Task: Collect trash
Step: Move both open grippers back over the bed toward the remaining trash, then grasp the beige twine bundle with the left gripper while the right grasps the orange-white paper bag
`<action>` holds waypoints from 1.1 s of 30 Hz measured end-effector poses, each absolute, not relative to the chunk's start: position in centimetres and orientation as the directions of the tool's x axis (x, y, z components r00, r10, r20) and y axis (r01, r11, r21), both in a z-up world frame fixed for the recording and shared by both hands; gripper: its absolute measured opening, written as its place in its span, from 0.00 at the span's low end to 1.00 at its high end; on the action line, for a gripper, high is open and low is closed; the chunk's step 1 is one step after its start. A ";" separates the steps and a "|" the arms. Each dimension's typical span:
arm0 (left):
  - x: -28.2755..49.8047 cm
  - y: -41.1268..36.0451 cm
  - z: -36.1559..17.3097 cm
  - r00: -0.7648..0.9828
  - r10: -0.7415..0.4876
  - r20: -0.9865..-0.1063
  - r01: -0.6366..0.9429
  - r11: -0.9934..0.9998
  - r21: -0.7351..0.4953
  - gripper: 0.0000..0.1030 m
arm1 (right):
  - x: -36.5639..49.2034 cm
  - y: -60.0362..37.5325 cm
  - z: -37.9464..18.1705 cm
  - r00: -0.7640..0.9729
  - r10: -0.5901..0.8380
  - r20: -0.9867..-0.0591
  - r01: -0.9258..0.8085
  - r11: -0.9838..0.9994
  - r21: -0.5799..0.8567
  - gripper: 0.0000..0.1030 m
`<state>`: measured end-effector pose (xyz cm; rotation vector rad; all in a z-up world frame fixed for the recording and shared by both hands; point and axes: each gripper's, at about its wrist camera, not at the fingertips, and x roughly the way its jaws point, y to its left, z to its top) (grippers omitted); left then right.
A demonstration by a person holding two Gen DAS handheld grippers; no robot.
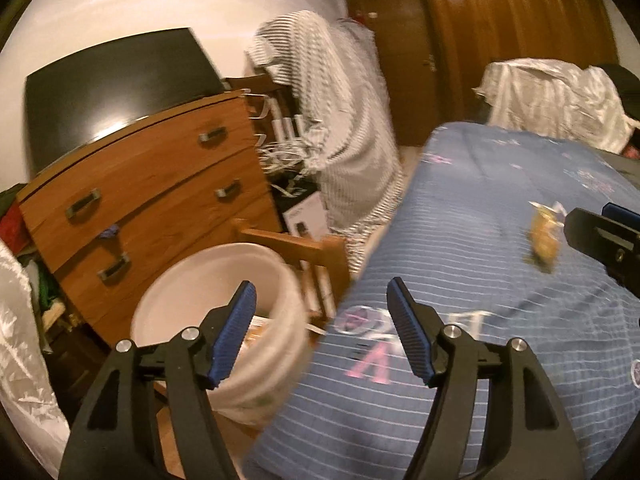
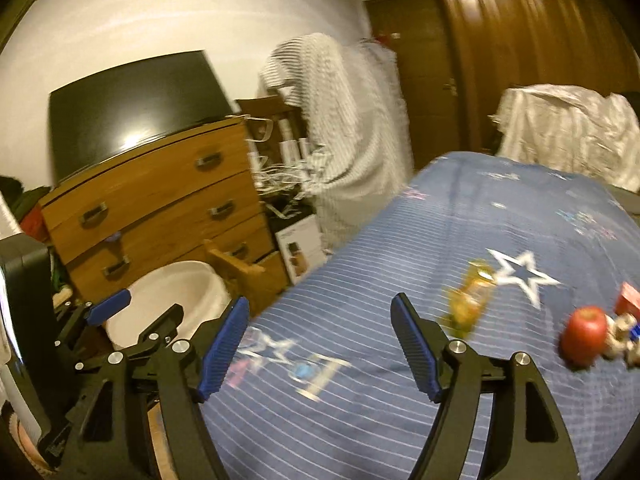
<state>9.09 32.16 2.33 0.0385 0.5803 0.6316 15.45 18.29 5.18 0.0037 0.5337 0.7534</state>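
A crumpled yellow-orange wrapper (image 1: 543,234) lies on the blue striped bedspread (image 1: 460,240); it also shows in the right wrist view (image 2: 468,300). A white bin (image 1: 216,320) stands on the floor beside the bed, with some trash inside; it shows in the right wrist view (image 2: 168,300) too. My left gripper (image 1: 322,322) is open and empty, straddling the bin's rim and the bed edge. My right gripper (image 2: 320,334) is open and empty above the bedspread (image 2: 400,360), left of the wrapper. The right gripper's tip shows in the left view (image 1: 600,236) next to the wrapper.
A red apple (image 2: 584,334) and small items (image 2: 624,320) lie on the bed at right. A wooden dresser (image 1: 152,184) with a dark TV (image 1: 116,92) stands left. A wooden stool (image 1: 304,248), striped cloth (image 1: 344,132) and a brown wardrobe (image 1: 520,20) stand beyond.
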 end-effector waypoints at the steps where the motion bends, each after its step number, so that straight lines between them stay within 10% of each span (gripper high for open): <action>1: 9.6 31.1 2.0 0.663 0.551 -0.507 -0.526 0.824 0.209 0.63 | 15.7 16.9 4.8 0.615 0.639 -0.463 -0.633 0.750 0.194 0.72; 19: 18.6 10.9 -1.8 0.802 0.162 -0.575 -0.037 0.974 0.224 0.65 | 24.0 -18.1 -5.7 0.772 0.283 -0.569 -0.090 0.935 0.344 0.81; 33: 35.4 -0.8 -3.3 0.655 -0.263 -0.708 0.399 0.916 0.029 0.34 | 38.0 -24.4 -11.5 0.611 0.443 -0.656 -0.184 0.886 0.426 0.84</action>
